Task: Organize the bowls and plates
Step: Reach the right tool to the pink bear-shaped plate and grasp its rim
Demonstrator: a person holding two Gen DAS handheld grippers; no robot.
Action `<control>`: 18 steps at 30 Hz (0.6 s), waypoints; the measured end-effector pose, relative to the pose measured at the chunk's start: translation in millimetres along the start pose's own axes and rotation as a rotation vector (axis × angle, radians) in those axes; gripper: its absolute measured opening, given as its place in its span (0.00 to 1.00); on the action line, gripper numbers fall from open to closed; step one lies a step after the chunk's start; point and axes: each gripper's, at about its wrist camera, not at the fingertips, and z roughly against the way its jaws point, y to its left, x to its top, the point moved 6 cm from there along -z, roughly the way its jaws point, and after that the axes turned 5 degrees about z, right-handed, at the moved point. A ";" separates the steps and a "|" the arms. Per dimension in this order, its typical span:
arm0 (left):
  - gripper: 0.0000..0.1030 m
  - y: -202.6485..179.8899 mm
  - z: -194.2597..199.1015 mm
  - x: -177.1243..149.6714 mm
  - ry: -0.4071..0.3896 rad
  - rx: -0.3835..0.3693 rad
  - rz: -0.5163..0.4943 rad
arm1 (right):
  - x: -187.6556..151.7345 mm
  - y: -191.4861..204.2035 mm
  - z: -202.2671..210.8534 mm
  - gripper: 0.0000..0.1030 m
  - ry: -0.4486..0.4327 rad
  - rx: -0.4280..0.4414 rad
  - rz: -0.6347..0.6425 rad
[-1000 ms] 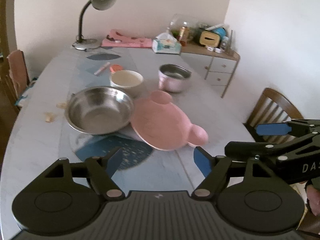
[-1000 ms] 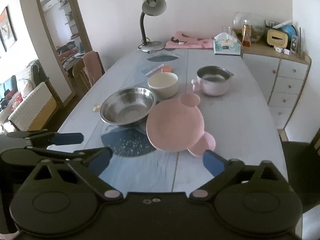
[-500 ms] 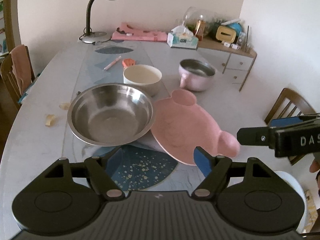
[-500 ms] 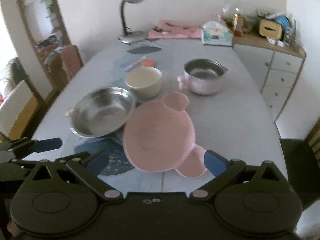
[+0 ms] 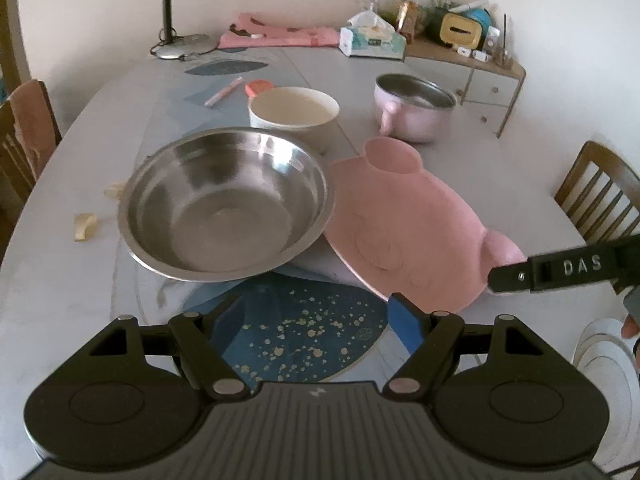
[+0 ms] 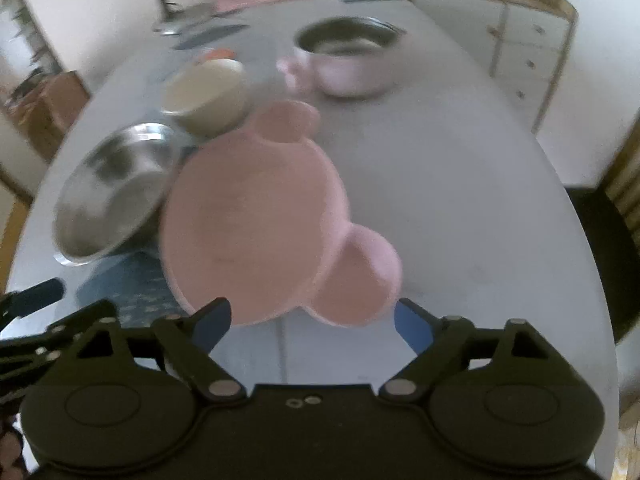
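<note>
A pink bear-shaped plate [image 5: 408,232] [image 6: 256,220] lies on the grey table, its left edge resting on a large steel bowl [image 5: 228,204] [image 6: 112,196]. A cream bowl [image 5: 294,114] [image 6: 206,94] and a pink steel-lined pot [image 5: 414,108] [image 6: 346,60] stand behind them. My left gripper [image 5: 312,320] is open and empty, just in front of the steel bowl and plate. My right gripper [image 6: 312,320] is open and empty, close to the plate's near ear [image 6: 360,276]; it also shows in the left wrist view [image 5: 560,270] beside that ear.
A blue speckled placemat [image 5: 304,332] lies under the near dishes. A desk lamp [image 5: 180,40], pink cloth [image 5: 280,36] and tissue box [image 5: 372,42] sit at the far end. A pen [image 5: 224,92] and scraps [image 5: 86,226] lie on the table. Wooden chairs [image 5: 604,196] stand at both sides.
Both grippers have moved forward and lower toward the dishes. The right gripper has closed in on the pink plate's near ear. Nothing on the table has moved.
</note>
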 end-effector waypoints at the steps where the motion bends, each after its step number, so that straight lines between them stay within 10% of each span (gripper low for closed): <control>1: 0.76 -2.7 -4.1 0.3 0.002 -0.003 -0.012 | 0.1 -5.5 -3.0 0.82 0.004 -0.016 -0.014; 18: 0.76 -38.3 -38.8 22.3 0.026 -0.066 -0.128 | -0.8 -46.8 -30.3 0.11 0.102 -0.001 -0.125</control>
